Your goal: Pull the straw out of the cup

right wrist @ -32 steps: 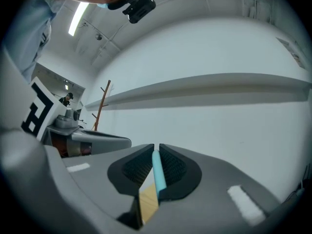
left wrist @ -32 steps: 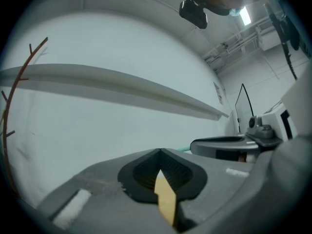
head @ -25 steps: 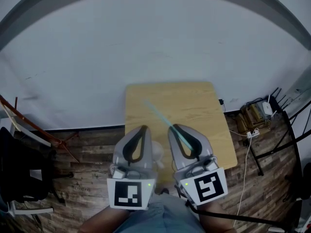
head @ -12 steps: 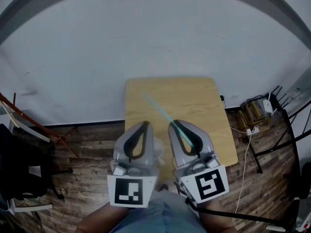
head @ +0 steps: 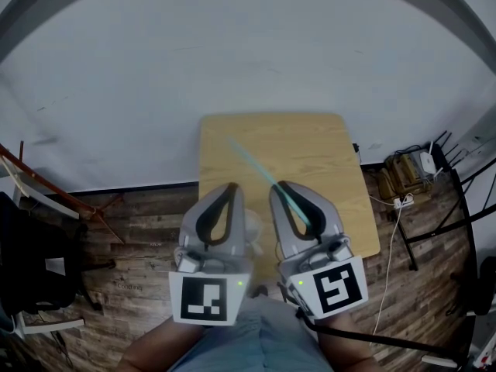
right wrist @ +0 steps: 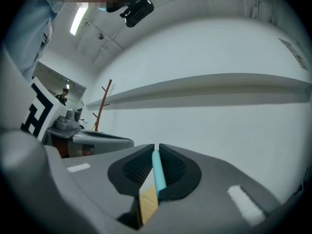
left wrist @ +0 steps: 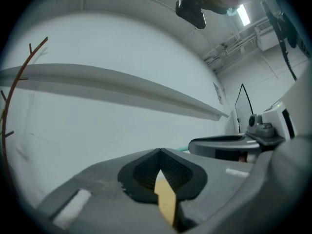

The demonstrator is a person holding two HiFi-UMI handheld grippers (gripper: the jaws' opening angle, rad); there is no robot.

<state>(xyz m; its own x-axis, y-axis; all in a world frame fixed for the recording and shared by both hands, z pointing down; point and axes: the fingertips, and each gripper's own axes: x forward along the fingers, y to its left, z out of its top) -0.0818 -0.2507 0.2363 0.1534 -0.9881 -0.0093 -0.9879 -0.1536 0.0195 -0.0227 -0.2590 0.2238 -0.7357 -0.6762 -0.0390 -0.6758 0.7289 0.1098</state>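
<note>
Held level, side by side over the table's near edge: right tongs pinch the teal straw, left tongs pressed together

A plain white wall is seen across the upper field, crossed by a long pale ledge. A small light-wood table is placed close against it. The floor is laid in dark, worn wooden planks; a dark chair-like frame is noted at the left and a reddish-brown branched stand by the wall, while a power strip with white cables is seen at the right, beside black metal legs. Light is given by a ceiling tube lamp.
</note>
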